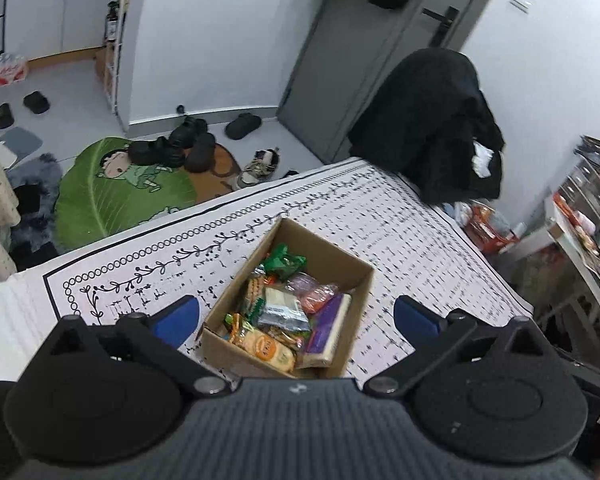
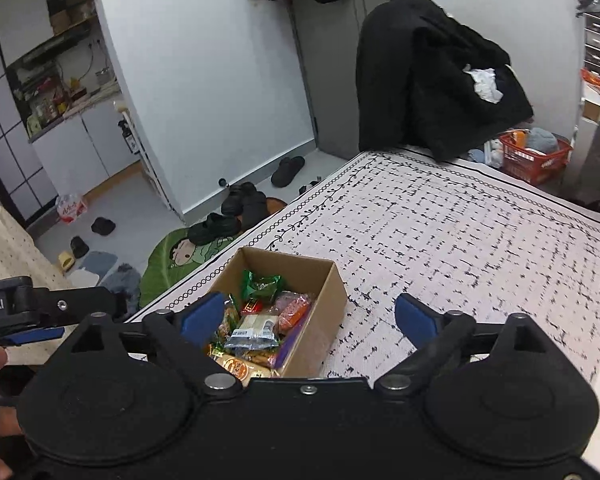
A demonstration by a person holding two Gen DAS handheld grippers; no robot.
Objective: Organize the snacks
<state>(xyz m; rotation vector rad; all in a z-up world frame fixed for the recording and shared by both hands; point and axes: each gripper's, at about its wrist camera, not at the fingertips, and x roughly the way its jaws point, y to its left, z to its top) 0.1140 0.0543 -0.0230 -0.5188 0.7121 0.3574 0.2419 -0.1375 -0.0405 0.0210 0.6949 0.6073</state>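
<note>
Snack packets (image 1: pixel 284 312) all sit inside the open brown cardboard box (image 1: pixel 342 268) near the patterned white tablecloth's (image 2: pixel 440 232) left edge. Left gripper (image 1: pixel 296 316) and right gripper (image 2: pixel 310 320) hover spread, empty; looks nearly finished.

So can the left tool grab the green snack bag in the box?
Probably yes. The left tool is open and empty above the open-topped cardboard box. The green snack bag lies on top at the far end, with nothing covering it.

One cardboard box (image 1: pixel 342 264), one green packet (image 1: pixel 286 261), one purple packet (image 1: pixel 326 330), two grippers (image 1: pixel 296 320)
</note>
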